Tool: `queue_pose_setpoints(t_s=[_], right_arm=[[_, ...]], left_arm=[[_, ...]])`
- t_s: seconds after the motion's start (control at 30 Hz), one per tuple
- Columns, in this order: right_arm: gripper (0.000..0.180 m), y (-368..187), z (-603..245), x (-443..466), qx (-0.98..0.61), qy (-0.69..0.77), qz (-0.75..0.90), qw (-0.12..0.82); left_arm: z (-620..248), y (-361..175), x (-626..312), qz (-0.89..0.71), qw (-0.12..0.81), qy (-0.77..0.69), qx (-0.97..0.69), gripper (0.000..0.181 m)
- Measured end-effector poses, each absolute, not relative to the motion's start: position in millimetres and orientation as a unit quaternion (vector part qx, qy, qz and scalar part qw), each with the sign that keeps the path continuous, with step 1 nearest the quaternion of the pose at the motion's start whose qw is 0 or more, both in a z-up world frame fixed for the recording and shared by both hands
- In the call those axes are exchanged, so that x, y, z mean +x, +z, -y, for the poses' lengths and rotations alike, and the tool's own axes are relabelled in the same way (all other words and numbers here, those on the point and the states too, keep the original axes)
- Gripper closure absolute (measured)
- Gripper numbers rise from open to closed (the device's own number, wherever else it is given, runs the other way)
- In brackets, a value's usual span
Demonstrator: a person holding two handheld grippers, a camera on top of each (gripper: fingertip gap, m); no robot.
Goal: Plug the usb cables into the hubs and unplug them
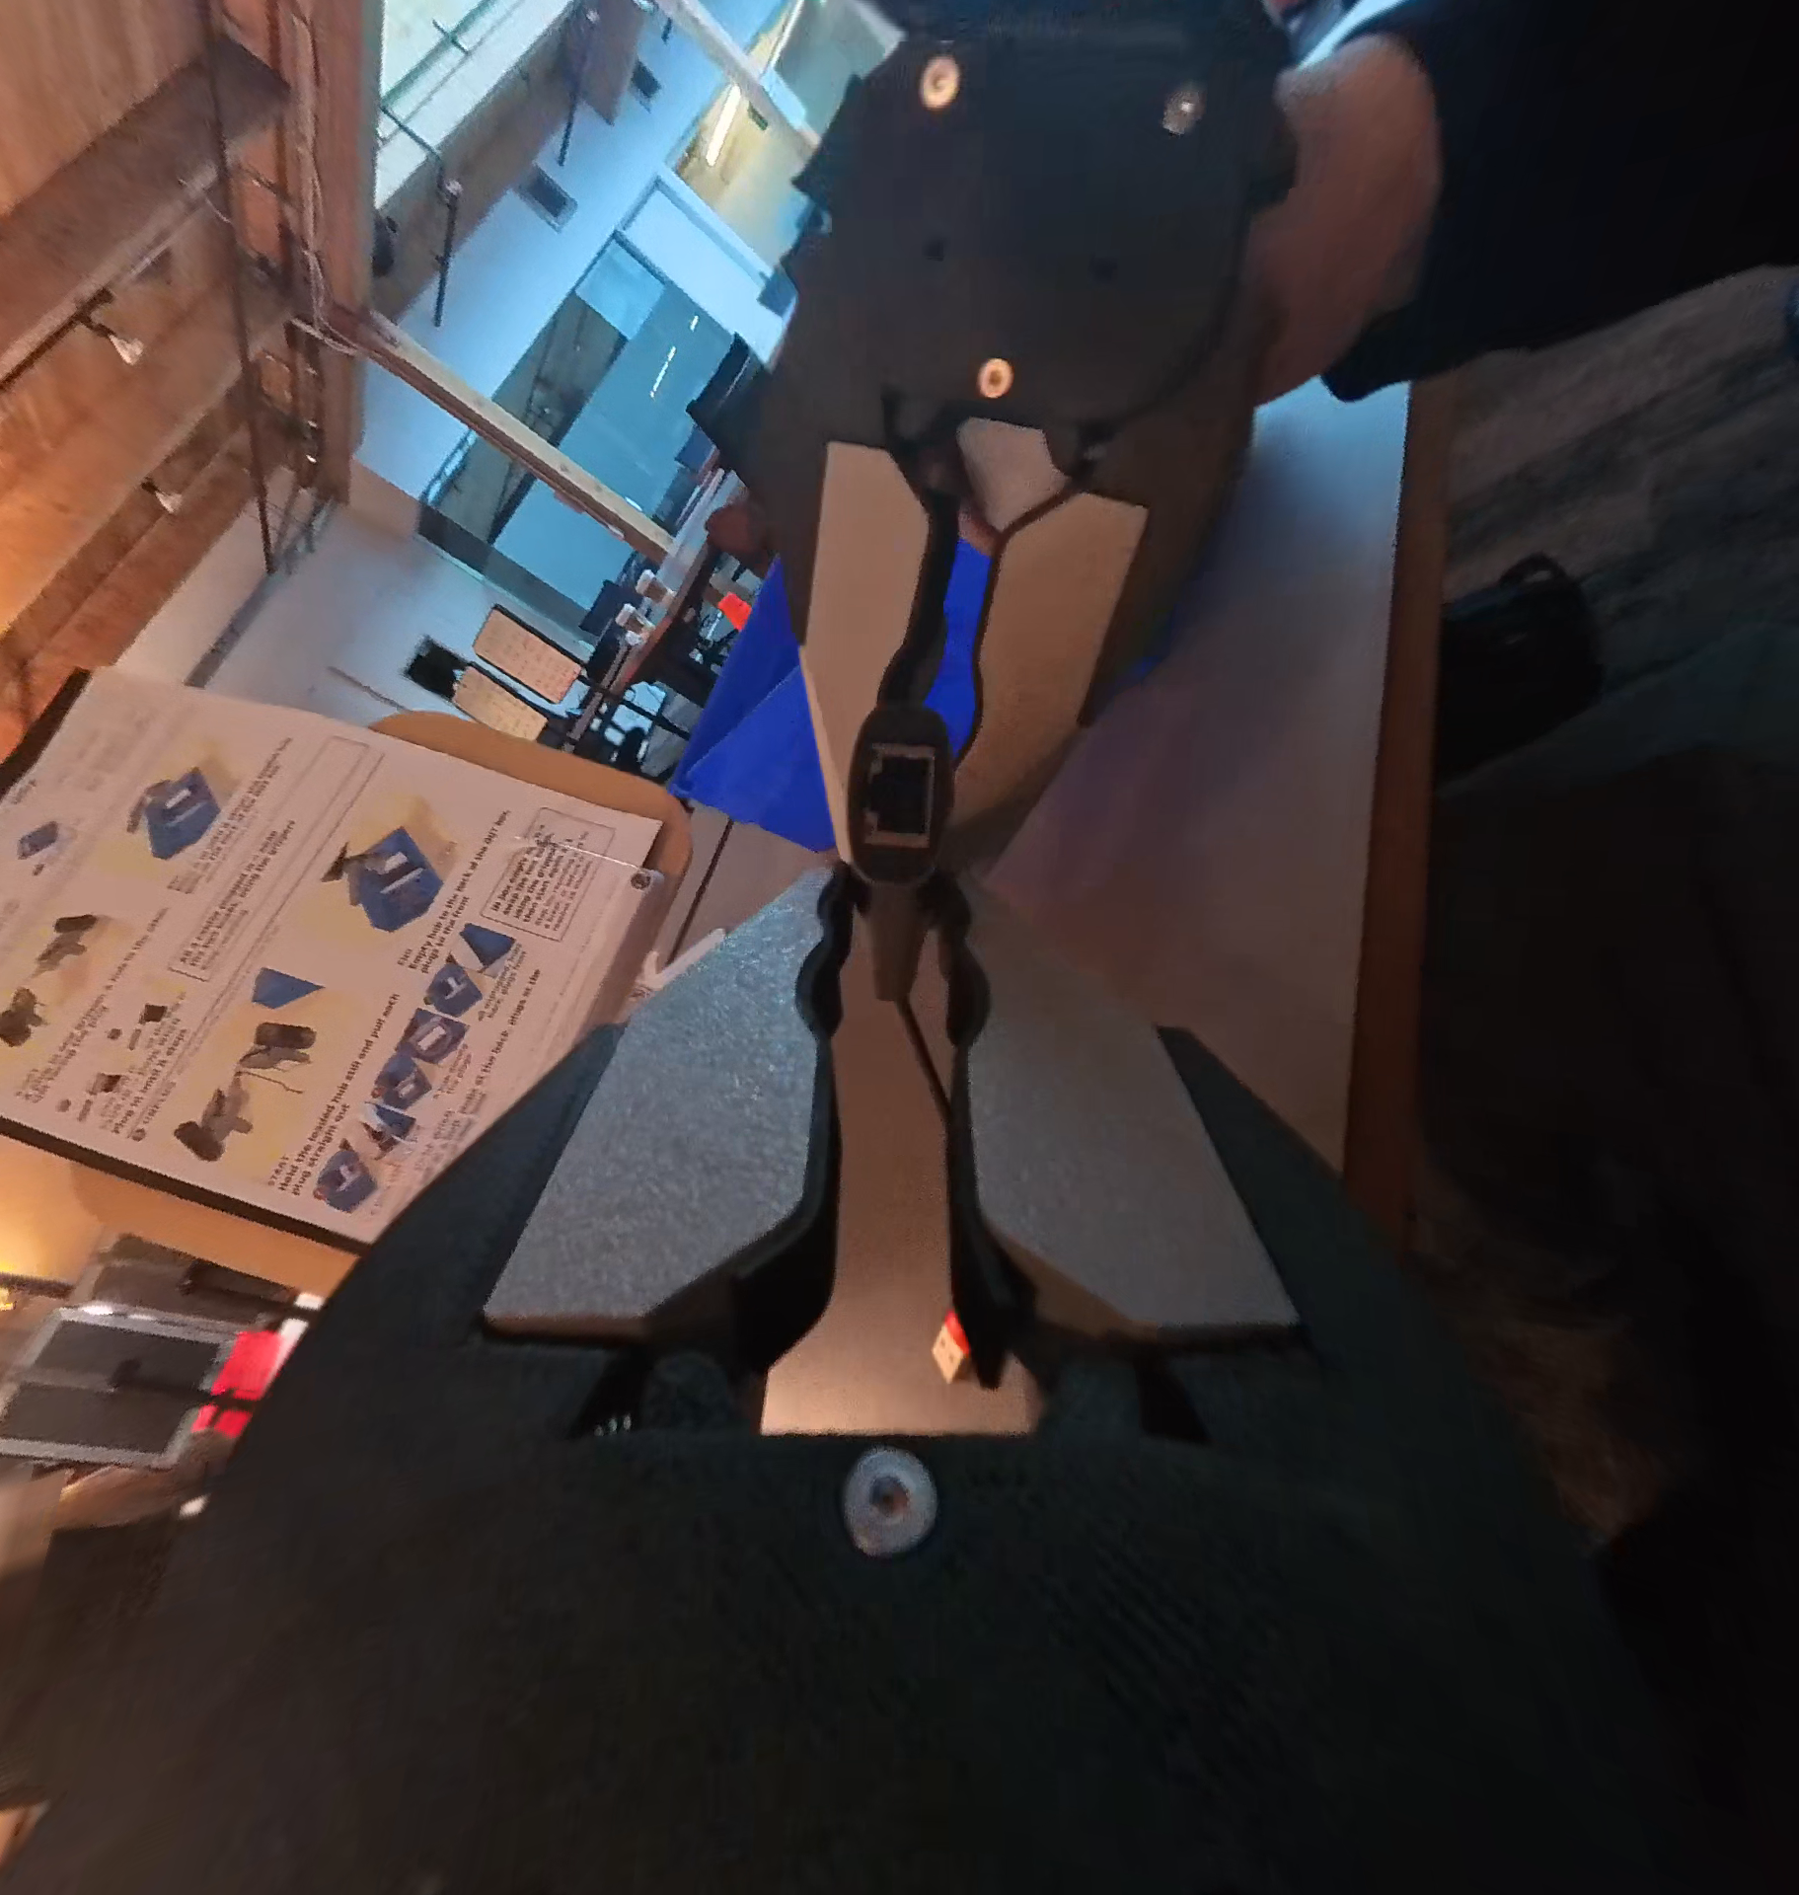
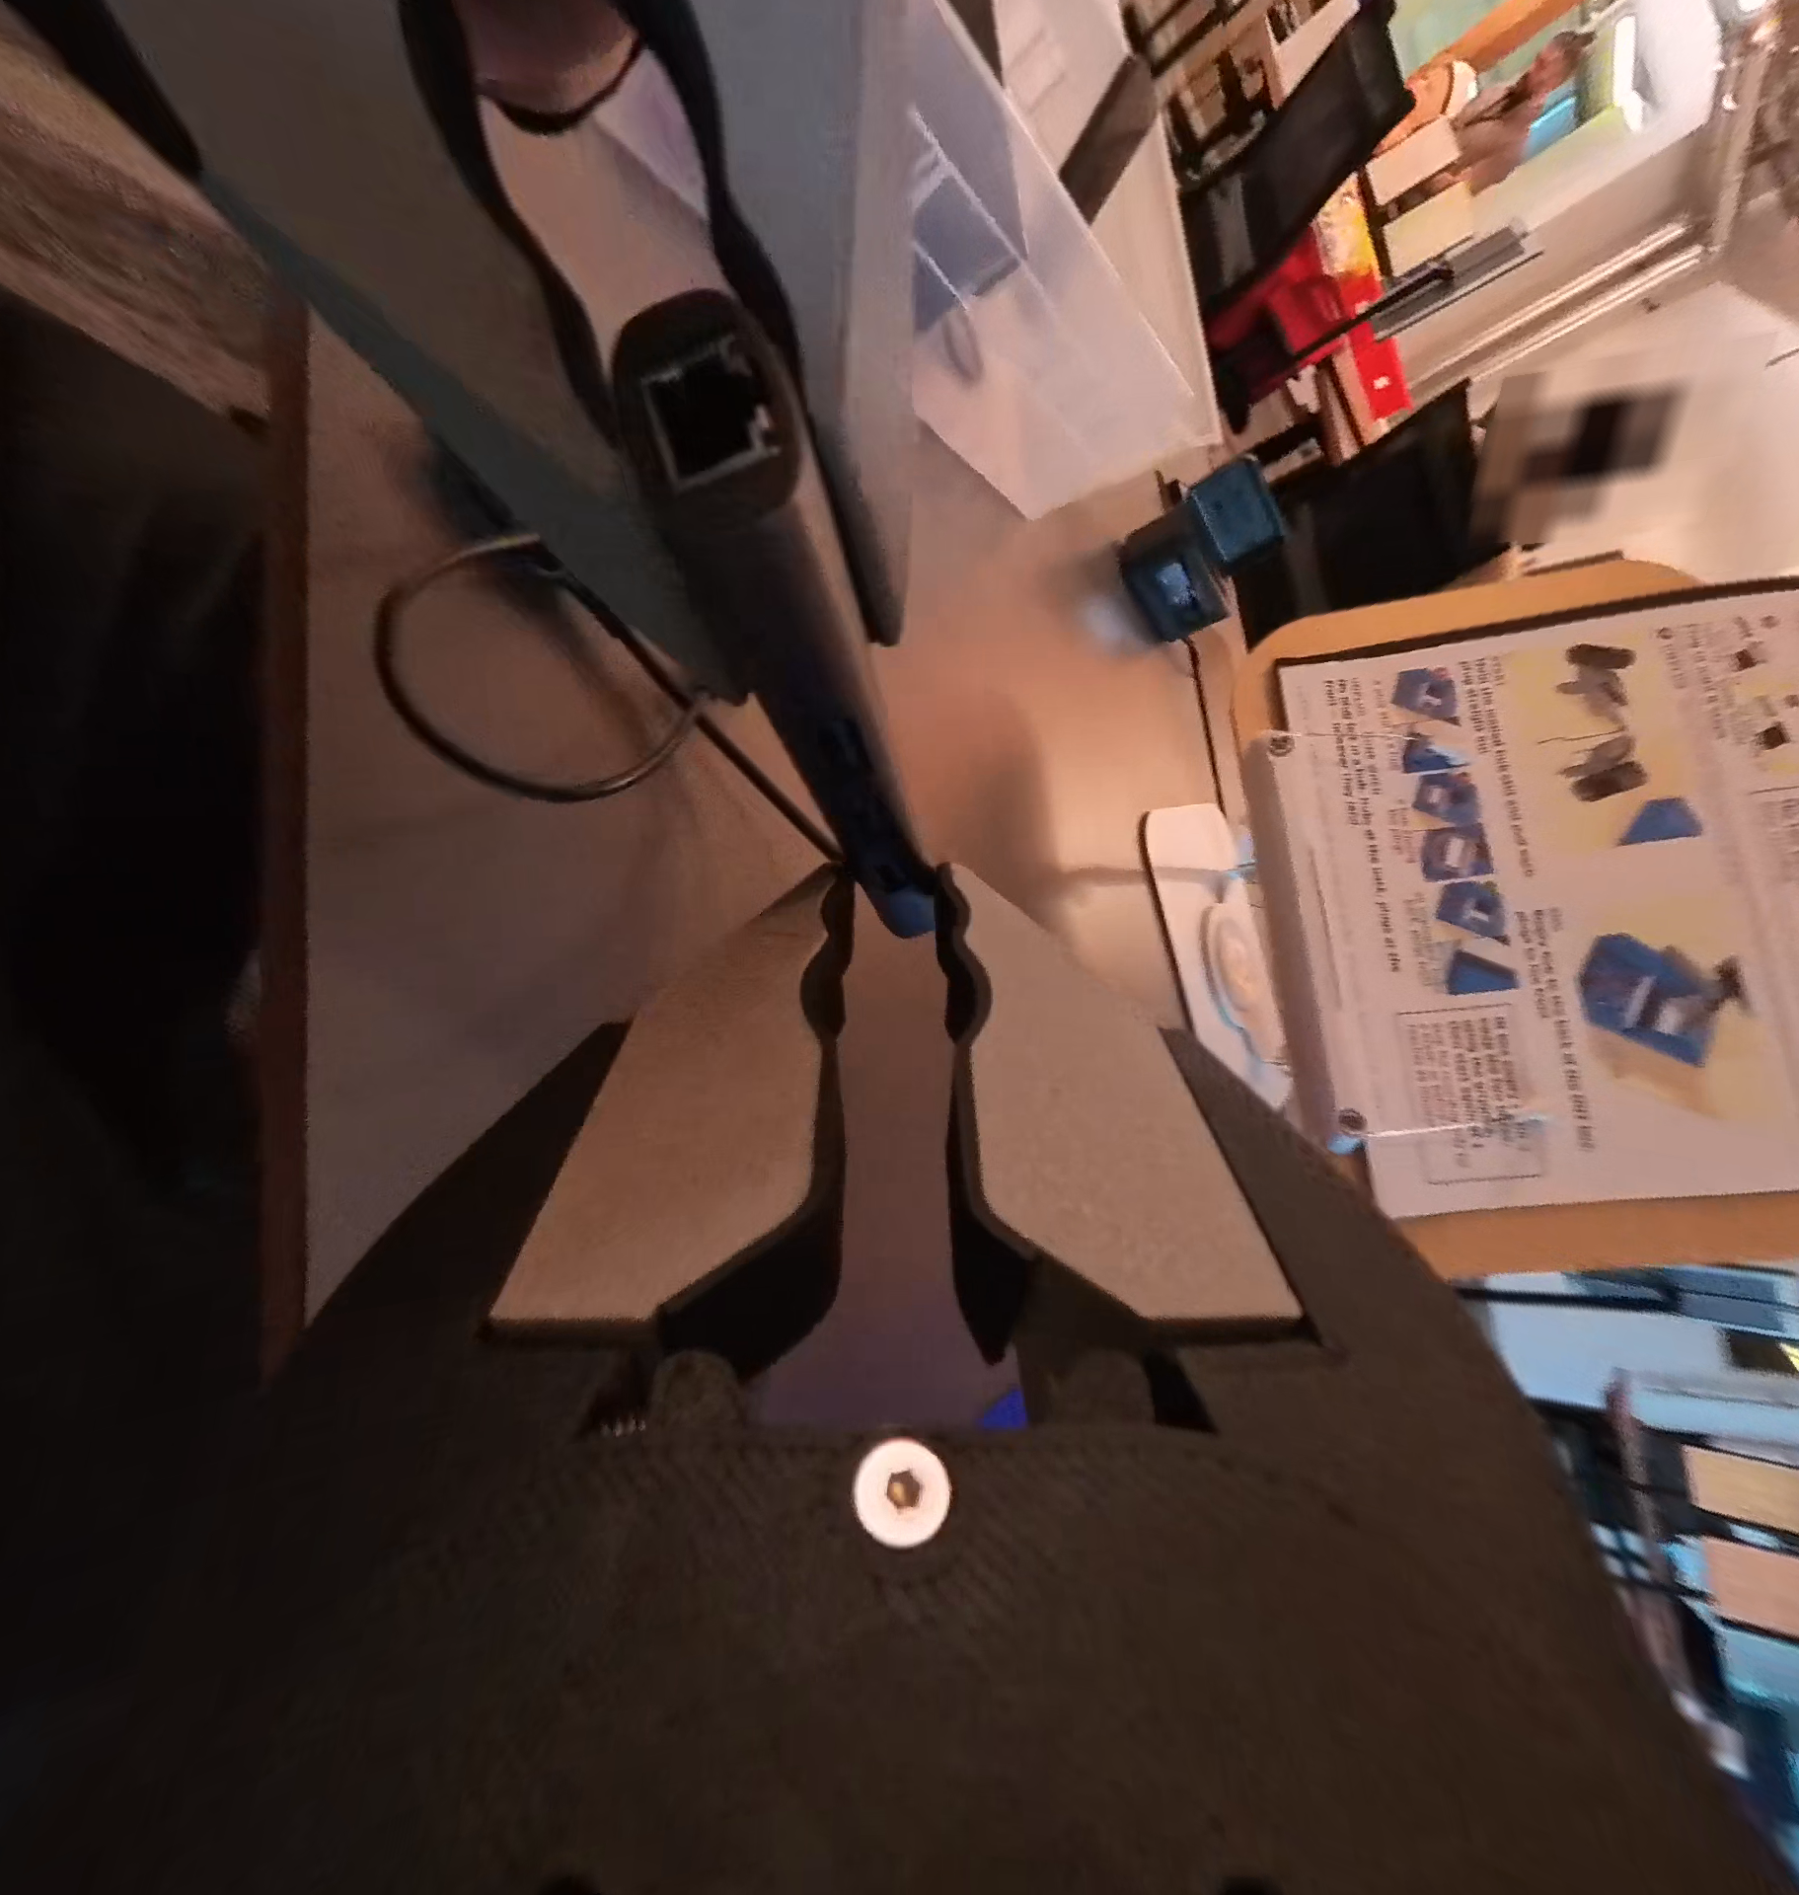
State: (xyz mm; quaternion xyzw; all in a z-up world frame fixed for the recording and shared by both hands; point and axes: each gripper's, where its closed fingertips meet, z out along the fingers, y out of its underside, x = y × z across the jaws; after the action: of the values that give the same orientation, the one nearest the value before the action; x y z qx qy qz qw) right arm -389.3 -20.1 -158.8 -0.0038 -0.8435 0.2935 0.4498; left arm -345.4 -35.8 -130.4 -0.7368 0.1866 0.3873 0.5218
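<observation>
A dark hub with a network socket on its end sits at the tips of my left gripper, which is shut on it. In the right wrist view the hub runs as a dark blue body with side ports down to my right gripper. That gripper is shut on a blue plug at the hub's near end. The right gripper also shows in the left wrist view, facing mine from above. A thin black cable loops on the table. A loose red-and-white USB plug hangs on a thin cable between my left fingers.
A printed instruction sheet on a board stands beside the table and also shows in the right wrist view. A blue bin, a clear plastic box and a small blue device lie beyond. The table's wooden edge is close. One gripper's finger ends stand about 6 centimetres off the other's.
</observation>
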Motion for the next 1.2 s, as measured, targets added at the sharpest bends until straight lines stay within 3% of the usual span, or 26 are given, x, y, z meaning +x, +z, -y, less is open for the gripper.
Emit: queue_pose_setpoints(t_s=[0.53,0.73,0.97,1.2], right_arm=[[0.172,-160,17,-398,-0.059,0.305,0.842,0.441],[0.140,-172,63,-354,-0.027,0.394,0.875,0.281],[0.153,-238,88,-373,-0.041,0.306,0.907,0.287],[0.180,-219,67,-385,-0.046,0.290,0.895,0.337]], left_arm=[[55,-160,-394,-0.182,0.426,0.456,-0.760,0.167],[67,-145,-401,-0.142,0.508,0.398,-0.751,0.167],[79,-137,-408,-0.125,0.524,0.394,-0.745,0.167],[93,-129,-420,-0.105,0.518,0.407,-0.745,0.167]])
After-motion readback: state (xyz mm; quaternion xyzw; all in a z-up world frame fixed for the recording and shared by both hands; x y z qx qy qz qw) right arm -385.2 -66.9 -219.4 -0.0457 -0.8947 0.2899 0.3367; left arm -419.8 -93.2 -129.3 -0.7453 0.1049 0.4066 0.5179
